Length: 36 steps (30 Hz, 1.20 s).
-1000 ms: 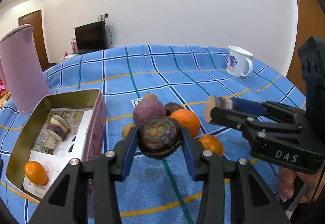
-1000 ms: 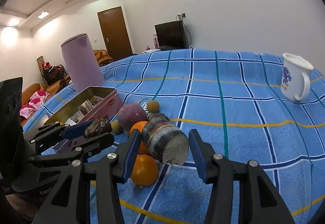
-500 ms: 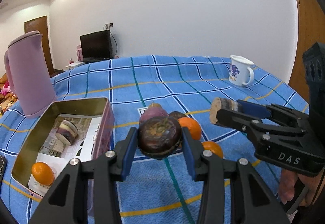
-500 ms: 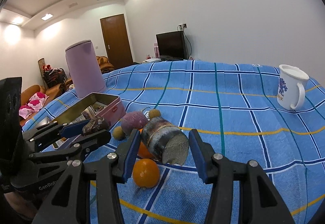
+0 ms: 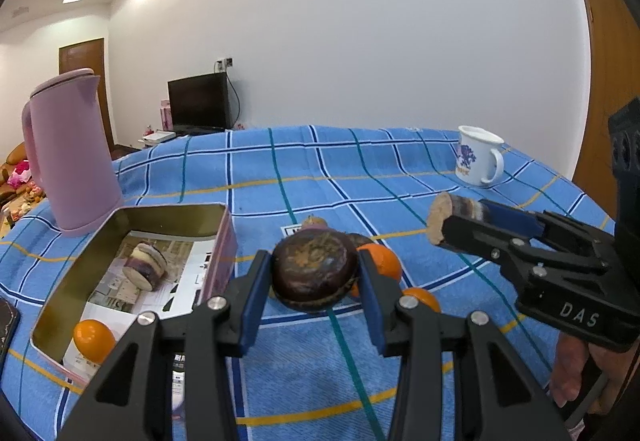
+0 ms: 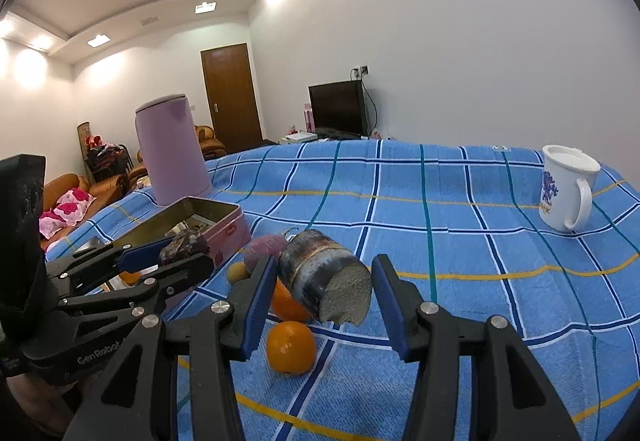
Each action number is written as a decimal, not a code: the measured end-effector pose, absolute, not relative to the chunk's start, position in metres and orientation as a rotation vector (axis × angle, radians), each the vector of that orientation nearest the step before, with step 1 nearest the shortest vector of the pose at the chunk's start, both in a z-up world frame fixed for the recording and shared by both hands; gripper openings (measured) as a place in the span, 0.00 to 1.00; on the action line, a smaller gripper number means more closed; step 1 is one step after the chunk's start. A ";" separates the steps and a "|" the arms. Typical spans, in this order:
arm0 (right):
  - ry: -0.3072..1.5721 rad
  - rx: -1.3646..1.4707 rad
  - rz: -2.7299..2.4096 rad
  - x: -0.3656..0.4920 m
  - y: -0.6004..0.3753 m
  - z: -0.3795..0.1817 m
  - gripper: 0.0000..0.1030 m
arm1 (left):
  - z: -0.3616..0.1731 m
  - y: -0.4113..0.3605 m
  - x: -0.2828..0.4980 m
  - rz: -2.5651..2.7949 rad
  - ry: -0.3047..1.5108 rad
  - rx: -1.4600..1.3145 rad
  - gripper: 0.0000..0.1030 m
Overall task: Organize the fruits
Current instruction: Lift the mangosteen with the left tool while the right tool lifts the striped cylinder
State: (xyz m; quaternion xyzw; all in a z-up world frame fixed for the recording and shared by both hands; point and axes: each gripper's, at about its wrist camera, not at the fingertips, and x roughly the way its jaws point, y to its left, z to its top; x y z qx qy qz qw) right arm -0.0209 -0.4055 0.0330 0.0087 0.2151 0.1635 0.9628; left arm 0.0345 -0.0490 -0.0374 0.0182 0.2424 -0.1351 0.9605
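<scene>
- Fruit held in both grippers, lifted clear of the blue checked tablecloth, judged ready for carrying to the tin
- Left gripper: blue pads closed on a dark round mangosteen-like fruit, gripped across its sides so it cannot roll
- Right gripper: a dark cut cylindrical chunk with a pale end is seen between the fingers; a gap shows on the right side, so a firm hold is inferred only from the left view
- Open pink rectangular metal tin, just left of the loose pile, already holds a small orange and a sliced piece
- Two more oranges remain on the cloth
</scene>
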 end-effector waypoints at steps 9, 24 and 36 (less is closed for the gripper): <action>0.405 0.010 0.328 -0.029 -0.405 0.034 0.50 | -0.035 -0.047 0.030 -0.257 0.458 0.029 0.43; 0.360 0.006 0.321 -0.037 -0.406 0.037 0.50 | -0.030 -0.045 0.018 -0.235 0.393 0.026 0.43; 0.327 -0.002 0.308 -0.042 -0.406 0.040 0.50 | -0.026 -0.042 0.010 -0.221 0.344 0.025 0.43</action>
